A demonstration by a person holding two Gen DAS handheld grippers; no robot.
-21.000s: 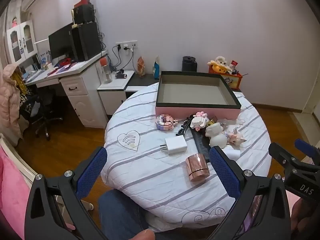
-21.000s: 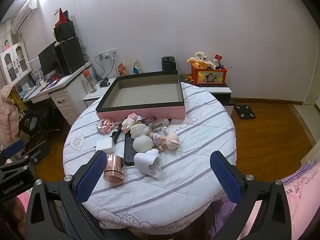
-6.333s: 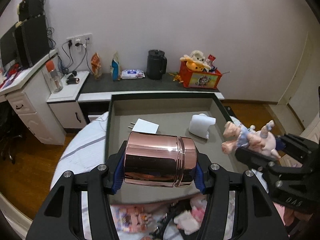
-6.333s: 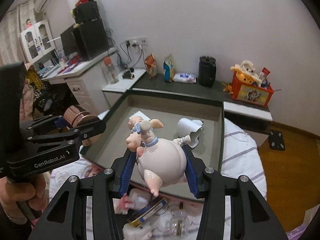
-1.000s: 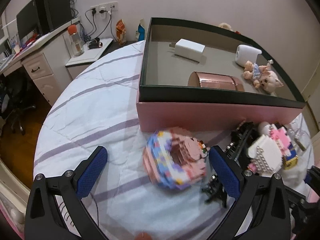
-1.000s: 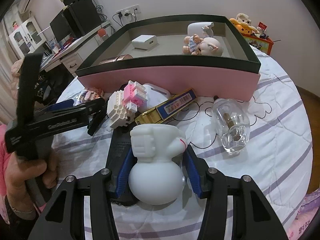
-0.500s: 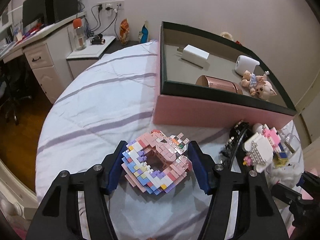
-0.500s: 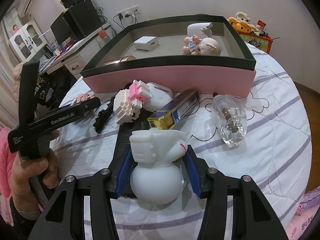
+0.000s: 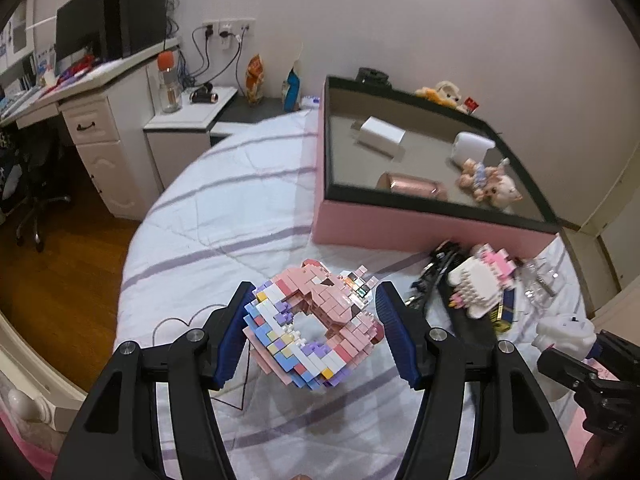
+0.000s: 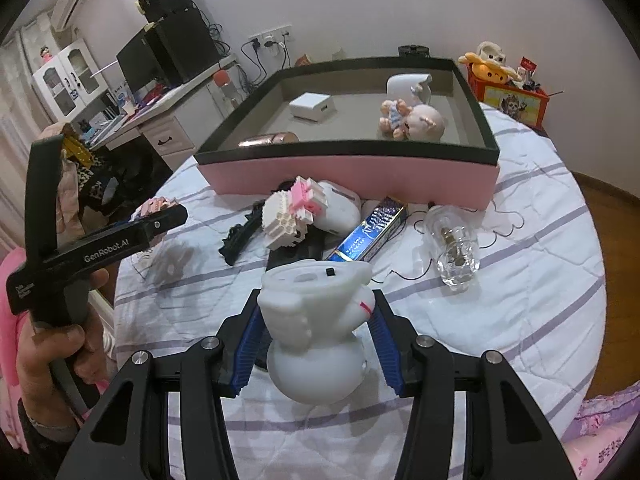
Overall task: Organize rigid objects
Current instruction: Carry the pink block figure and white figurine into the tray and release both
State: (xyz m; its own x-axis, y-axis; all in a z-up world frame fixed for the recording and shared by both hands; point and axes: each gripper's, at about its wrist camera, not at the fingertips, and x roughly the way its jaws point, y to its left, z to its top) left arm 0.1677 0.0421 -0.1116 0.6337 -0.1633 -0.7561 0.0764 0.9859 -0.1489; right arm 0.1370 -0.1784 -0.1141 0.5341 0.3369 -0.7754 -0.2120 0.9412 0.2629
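My left gripper (image 9: 314, 336) is shut on a pink, blue and purple brick-built ring (image 9: 316, 328), held tilted above the striped tablecloth. My right gripper (image 10: 316, 344) is shut on a white figurine (image 10: 316, 320), lifted a little off the cloth. The pink box with a dark rim (image 10: 352, 172) (image 9: 420, 232) stands at the back of the table. Inside it lie a white charger (image 10: 312, 106), a rose-gold tin (image 9: 412, 186), a pig doll (image 10: 416, 120) and a white shell-shaped piece (image 10: 406, 84).
In front of the box lie a white and pink brick figure (image 10: 294, 212), a blue and gold pack (image 10: 370, 232), a clear glass bottle (image 10: 454, 246), a black strap (image 10: 240, 236) and a dark flat device (image 10: 304, 248). A desk and low cabinet (image 9: 120, 128) stand beyond the table's left edge.
My left gripper has shut on the brick ring and lifted it off the cloth, drawing back from the box. My right gripper has risen slightly with the white figurine.
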